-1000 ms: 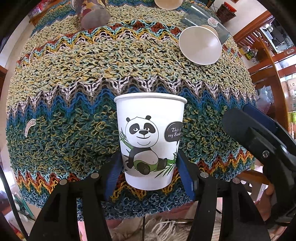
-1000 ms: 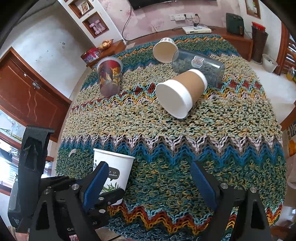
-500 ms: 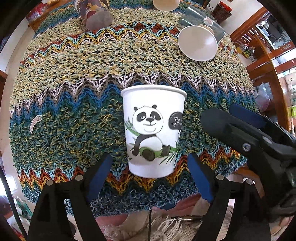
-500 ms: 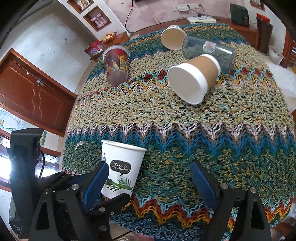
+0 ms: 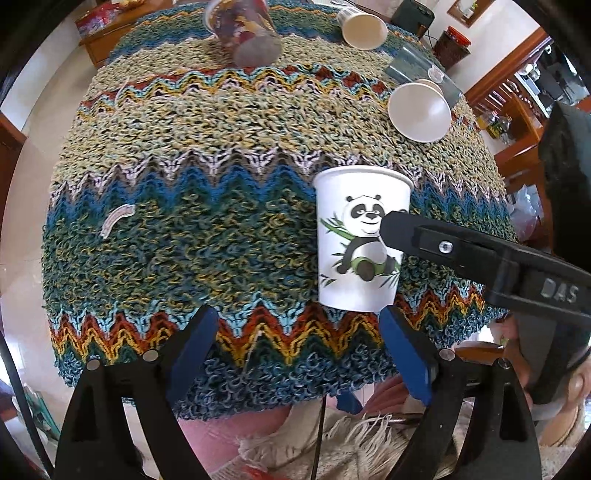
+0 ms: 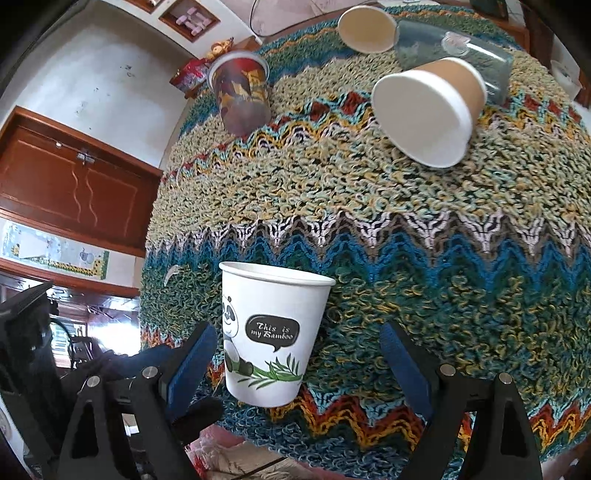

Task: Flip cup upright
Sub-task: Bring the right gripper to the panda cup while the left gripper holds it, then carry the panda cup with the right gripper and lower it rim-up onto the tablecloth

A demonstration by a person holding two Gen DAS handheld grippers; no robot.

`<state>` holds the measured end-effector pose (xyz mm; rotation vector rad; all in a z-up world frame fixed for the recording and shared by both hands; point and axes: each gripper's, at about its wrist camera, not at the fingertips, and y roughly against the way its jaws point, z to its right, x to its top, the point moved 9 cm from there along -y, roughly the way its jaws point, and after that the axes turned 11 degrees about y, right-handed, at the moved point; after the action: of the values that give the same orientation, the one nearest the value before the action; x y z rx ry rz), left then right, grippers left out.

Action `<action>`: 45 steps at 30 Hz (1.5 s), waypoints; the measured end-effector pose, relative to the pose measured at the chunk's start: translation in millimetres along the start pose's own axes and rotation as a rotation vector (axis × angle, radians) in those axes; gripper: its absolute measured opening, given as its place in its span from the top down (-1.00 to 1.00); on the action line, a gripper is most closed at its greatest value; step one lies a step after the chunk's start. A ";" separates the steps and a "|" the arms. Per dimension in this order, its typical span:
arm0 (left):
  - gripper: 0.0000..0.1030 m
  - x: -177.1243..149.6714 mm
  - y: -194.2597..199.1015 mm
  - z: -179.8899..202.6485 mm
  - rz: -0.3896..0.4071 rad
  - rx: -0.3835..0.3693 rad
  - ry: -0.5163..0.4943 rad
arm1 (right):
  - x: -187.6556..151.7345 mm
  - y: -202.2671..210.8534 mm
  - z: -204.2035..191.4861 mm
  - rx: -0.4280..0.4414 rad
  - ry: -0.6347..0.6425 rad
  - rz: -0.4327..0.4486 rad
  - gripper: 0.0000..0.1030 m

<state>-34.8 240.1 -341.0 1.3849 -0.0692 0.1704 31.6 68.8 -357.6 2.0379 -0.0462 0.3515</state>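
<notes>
A white paper cup with a panda print [image 5: 360, 240] stands upright near the front edge of the knitted zigzag tablecloth [image 5: 221, 155]. It also shows in the right wrist view [image 6: 269, 332]. My left gripper [image 5: 295, 347] is open and empty, drawn back to the left of the cup. My right gripper [image 6: 295, 362] is open with the cup between and beyond its fingers, not touching. The right gripper's finger [image 5: 443, 245] crosses in front of the cup in the left wrist view.
A brown-sleeved cup [image 6: 428, 110] lies on its side at the back right, beside a dark clear tumbler [image 6: 454, 51] and a tan paper cup [image 6: 365, 29], both lying down. A red patterned cup [image 6: 242, 94] stands at the back left. The table edge is close in front.
My left gripper let go of the panda cup, opened, and drew back and to the left. My right gripper moved in toward the standing cup.
</notes>
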 end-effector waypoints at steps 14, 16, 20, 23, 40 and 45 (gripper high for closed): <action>-0.76 4.3 18.0 -20.2 0.042 -0.010 -0.003 | 22.0 -45.7 -10.9 0.003 -0.019 -0.100 -0.76; -0.76 6.9 19.4 -22.8 0.042 -0.018 -0.004 | 24.3 -50.0 -11.7 0.022 -0.030 -0.108 -0.71; -0.76 6.5 18.4 -20.7 0.042 -0.031 -0.004 | 22.8 -53.1 -14.9 0.101 -0.052 -0.114 -0.36; -0.76 8.9 17.2 -21.4 0.040 -0.042 -0.003 | 25.2 -47.7 -12.3 0.096 -0.044 -0.091 -0.32; -0.76 26.5 35.3 -27.4 0.150 -0.052 0.017 | 41.3 20.9 -0.8 -0.338 0.296 0.433 -0.30; -0.76 31.9 40.5 -18.9 0.219 -0.055 0.015 | 39.2 17.8 -2.6 -0.430 0.368 0.535 -0.30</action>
<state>-10.9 268.3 -300.4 1.3192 -0.2120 0.3589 65.3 67.1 -330.6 1.4860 -0.4085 0.9589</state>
